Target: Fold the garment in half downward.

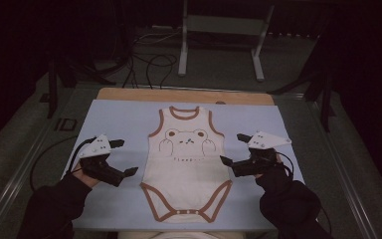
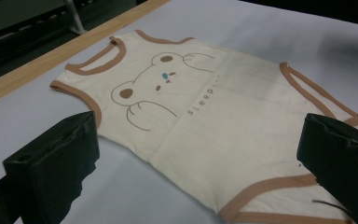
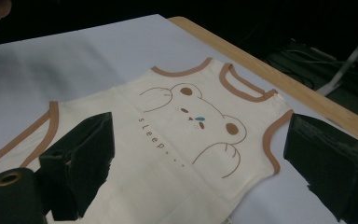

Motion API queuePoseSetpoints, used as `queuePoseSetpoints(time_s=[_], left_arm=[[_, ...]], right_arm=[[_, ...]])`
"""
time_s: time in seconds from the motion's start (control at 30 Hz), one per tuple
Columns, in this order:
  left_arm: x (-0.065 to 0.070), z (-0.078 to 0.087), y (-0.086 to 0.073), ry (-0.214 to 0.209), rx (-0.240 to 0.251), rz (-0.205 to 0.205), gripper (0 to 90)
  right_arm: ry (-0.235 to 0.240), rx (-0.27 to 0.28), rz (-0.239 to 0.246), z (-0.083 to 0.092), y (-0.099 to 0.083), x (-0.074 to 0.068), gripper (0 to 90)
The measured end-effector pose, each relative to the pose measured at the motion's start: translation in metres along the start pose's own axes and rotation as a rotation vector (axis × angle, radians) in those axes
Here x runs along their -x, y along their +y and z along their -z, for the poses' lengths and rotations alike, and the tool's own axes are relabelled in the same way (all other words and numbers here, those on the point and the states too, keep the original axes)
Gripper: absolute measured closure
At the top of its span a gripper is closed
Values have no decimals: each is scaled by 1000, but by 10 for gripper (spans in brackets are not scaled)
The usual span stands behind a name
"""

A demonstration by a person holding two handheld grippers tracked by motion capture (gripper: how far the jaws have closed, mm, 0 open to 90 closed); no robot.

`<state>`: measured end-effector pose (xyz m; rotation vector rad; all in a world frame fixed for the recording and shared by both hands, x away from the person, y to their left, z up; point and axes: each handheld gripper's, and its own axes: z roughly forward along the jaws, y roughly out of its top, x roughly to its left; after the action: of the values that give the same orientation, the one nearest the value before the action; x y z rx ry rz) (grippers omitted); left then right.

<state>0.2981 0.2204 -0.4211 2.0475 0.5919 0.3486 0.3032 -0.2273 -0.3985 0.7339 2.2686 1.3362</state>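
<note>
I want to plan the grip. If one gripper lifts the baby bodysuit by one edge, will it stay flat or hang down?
The bodysuit lies thin and flat on the mat, so it is probably floppy and light. Lifted by one edge, it would likely droop.

Bodysuit [image 2: 223, 126] print — "sleep..."

high view: looks down and forward over the whole surface [image 1: 124, 117] | left claw [image 2: 200, 154] cam: low, close, aimed right across it | right claw [image 3: 200, 163] cam: low, close, aimed left | all three share the bear bodysuit [image 1: 188, 159]
</note>
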Motion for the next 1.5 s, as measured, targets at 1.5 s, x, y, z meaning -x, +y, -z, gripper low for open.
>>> queuePoseSetpoints(time_s=[1.5], left_arm=[[-43, -102, -17, 16, -170, 160, 0]], right_arm=[[-33, -138, -131, -85, -53, 47, 88]])
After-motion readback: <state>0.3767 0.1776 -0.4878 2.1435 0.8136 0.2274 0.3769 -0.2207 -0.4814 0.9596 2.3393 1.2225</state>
